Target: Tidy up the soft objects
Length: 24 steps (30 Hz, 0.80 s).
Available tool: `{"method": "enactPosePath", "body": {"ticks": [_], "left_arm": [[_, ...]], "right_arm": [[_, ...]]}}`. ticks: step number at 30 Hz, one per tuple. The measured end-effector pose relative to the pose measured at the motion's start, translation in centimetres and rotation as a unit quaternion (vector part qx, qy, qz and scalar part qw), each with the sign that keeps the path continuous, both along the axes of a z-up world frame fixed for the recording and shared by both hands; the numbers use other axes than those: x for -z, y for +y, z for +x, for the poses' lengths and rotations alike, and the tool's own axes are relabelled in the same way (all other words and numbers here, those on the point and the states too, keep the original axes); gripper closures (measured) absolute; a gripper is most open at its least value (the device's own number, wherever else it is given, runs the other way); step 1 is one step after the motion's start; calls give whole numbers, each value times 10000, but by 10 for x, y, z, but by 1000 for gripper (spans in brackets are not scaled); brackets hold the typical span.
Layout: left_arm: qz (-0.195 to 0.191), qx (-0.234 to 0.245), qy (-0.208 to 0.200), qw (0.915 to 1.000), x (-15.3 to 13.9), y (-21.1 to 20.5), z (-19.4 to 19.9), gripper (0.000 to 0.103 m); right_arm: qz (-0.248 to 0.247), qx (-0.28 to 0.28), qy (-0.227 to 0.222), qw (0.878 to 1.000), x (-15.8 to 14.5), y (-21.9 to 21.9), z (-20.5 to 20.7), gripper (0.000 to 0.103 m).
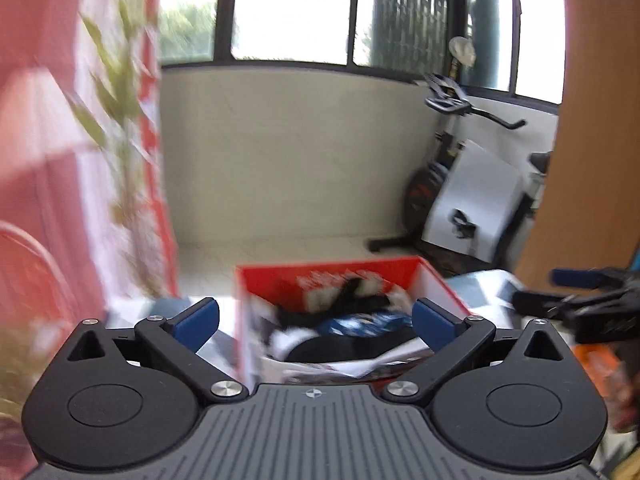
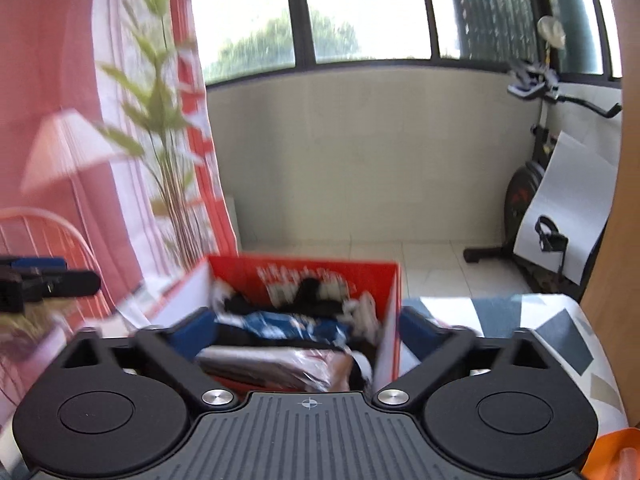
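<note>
- The red box (image 1: 344, 280) sits in the lower middle of both views, and the soft things are inside it. The box is open on top, probably so that clothes can be dropped in from above.
- In the box lie a blue patterned cloth (image 1: 360, 324), black and white pieces (image 2: 320, 296), and at the near side something in clear wrapping (image 2: 288, 364). They are heaped loosely, not folded; the blur hides what each piece is.
- The left gripper (image 1: 316, 322) has its blue fingers wide apart and holds nothing. It points at the box, so I judge it is ready to reach in or has nothing more to carry.
- The right gripper (image 2: 304, 330) is also spread wide and empty, with the box between its fingers in its own view. In the left view it shows at the right edge.
- The box stands on a patterned cover (image 2: 540, 320), grey, blue and white.
- Further out: a plant (image 2: 160, 120) and curtain (image 2: 52, 40) at upper left, a window (image 2: 360, 8) on top, an exercise bike (image 2: 532, 184) at right.
</note>
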<state>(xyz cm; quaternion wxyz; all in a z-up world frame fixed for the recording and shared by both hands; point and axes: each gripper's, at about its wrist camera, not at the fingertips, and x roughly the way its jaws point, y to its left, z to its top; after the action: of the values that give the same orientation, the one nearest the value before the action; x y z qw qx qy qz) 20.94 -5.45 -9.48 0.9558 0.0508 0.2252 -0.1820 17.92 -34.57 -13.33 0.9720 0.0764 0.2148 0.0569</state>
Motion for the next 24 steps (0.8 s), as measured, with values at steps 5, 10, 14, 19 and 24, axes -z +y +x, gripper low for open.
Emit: {"method": "enactPosePath", "body": {"ticks": [5, 10, 14, 19, 24], "left_arm": [[646, -625, -313, 9955, -23, -5, -35, 0], [291, -695, -373, 9965, -42, 8, -73, 0], [-281, -565, -423, 9971, -57, 29, -105, 0], [-134, -794, -517, 9954, -77, 39, -149, 0], [-249, -794, -505, 9953, -91, 49, -179, 0]], "right_arm": [[-138, 368, -122, 9992, -34, 11, -33, 0], [-169, 326, -309, 9988, -59, 27, -71, 0], [-196, 394, -350, 9984, -75, 41, -100, 0], [-343, 435, -440, 9975, -92, 60, -141, 0], [-293, 597, -554, 9962, -105, 71, -177, 0]]}}
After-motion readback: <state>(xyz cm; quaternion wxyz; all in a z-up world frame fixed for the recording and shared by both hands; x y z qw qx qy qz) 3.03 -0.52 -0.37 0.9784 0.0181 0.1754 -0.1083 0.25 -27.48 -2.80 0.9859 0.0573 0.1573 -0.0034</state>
